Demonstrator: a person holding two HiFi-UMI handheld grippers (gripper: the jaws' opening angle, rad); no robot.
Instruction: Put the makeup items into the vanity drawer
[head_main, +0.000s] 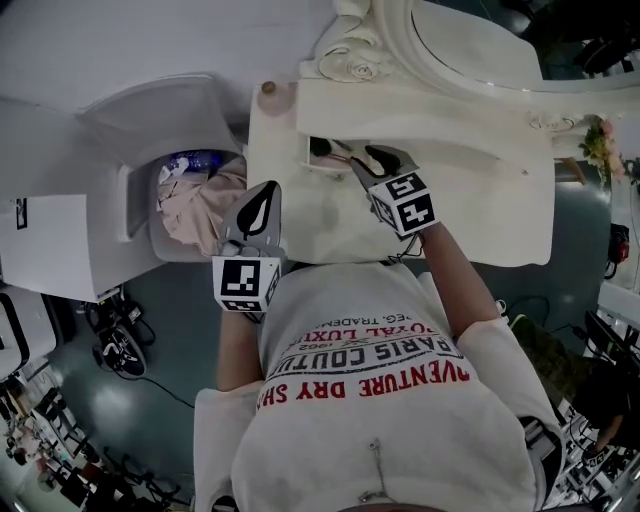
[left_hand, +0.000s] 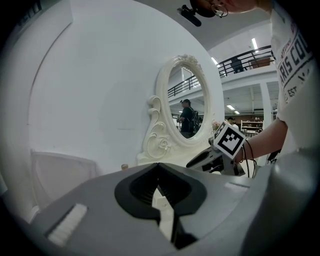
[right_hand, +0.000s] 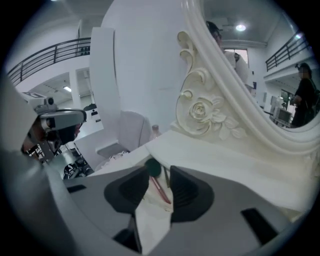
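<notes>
The cream vanity (head_main: 480, 200) has a small drawer (head_main: 308, 163) pulled open at its front left. A makeup brush with a dark head (head_main: 321, 147) and a pink handle lies inside it. My right gripper (head_main: 357, 153) hovers just over the drawer, open, with nothing between its pads. In the right gripper view the brush (right_hand: 159, 186) lies on the drawer's pale floor (right_hand: 150, 220), beyond the gap of the right gripper (right_hand: 159, 175). My left gripper (head_main: 268, 192) hangs off the vanity's front edge, shut and empty. The left gripper (left_hand: 159, 172) points level toward the mirror.
An oval mirror (head_main: 470, 40) in a carved frame stands at the back of the vanity. A small bottle (head_main: 268, 88) sits on its left back corner. A white chair (head_main: 170, 130) holding pink cloth (head_main: 205, 205) stands to the left. Flowers (head_main: 600, 140) stand at the right.
</notes>
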